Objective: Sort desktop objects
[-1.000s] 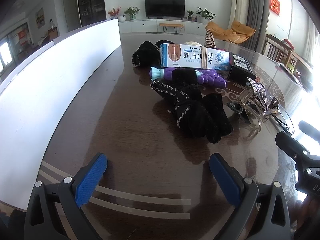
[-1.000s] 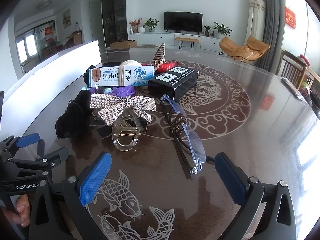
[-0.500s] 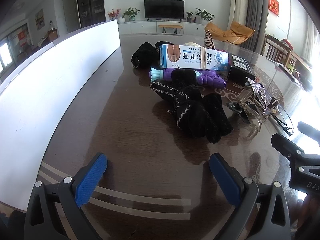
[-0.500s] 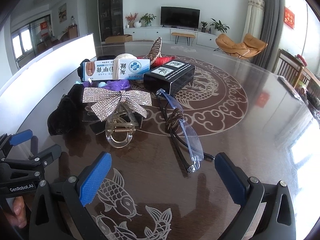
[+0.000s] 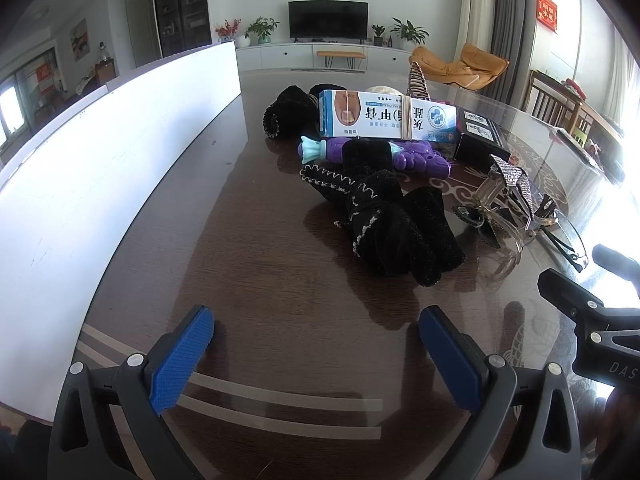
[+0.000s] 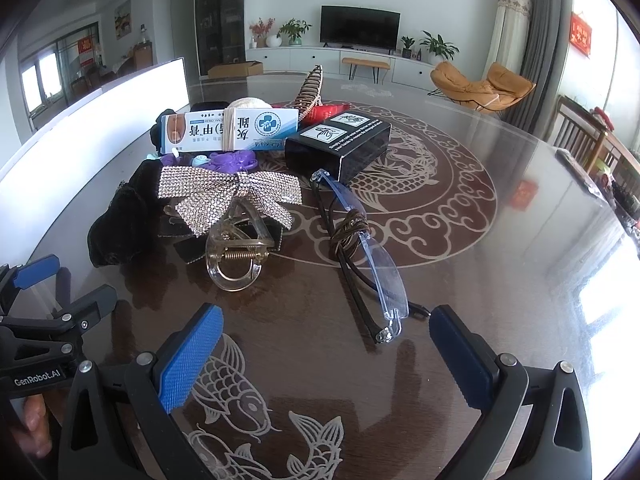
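change since earlier: both views sit slightly nearer the pile than a second ago; objects themselves unmoved, jaws unchanged.
left gripper: jaws wide, nothing between them, hovering over bare tabletop short of the pile; blue pads facing in.
right gripper: jaws wide, empty, low over the koi inlay; near tip of the glasses just ahead of the gap, not touching.
glasses: folded, rimless blue-tinted lenses, dark arms, brown cord wound round the middle; lying lengthwise away from the right gripper.
hair claw: clear plastic with metal spring, left of the glasses, touching the bow.
rhinestone bow: resting on top of the claw, over black lace-edged fabric.
black velvet gloves: heaped, white stitched trim, nearest item ahead of the left gripper; left of the claw.
purple toy: teal end, behind the gloves, partly covered by black fabric.
ointment box: white and blue, rubber band round it, lying on top of the pile behind the purple toy.
black box: right of the ointment box, beyond the glasses' far end.
striped cone-shaped item: upright behind the boxes; can't tell what it is.
white board: long panel standing along the tabletop's left edge.
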A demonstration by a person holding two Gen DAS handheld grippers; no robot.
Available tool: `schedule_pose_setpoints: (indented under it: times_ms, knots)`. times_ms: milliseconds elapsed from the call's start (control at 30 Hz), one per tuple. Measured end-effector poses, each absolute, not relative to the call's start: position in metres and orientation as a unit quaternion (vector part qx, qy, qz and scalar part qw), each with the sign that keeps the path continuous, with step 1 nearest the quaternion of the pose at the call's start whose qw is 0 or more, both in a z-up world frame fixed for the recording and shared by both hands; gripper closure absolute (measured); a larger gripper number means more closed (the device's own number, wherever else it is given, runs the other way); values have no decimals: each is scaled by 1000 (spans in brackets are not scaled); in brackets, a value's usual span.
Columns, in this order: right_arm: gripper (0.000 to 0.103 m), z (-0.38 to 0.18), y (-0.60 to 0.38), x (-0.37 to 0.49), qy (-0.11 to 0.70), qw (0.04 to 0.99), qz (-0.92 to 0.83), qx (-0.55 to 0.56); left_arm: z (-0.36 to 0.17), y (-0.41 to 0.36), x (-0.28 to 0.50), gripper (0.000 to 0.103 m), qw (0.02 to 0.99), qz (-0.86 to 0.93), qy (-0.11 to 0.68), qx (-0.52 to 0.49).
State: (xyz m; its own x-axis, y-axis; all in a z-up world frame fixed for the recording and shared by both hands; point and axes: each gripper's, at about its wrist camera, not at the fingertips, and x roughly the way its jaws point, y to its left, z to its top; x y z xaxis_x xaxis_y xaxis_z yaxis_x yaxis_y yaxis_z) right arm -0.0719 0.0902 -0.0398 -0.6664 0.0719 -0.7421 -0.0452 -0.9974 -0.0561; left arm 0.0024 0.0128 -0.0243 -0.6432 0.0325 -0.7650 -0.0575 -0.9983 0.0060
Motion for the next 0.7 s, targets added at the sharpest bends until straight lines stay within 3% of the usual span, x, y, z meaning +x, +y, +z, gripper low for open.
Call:
schedule_pose_setpoints:
  times_ms: [700]
  knots:
    - [0,-40,93,-71,-7,31,913,-407,-22,12,1,0,32,905,17,-424]
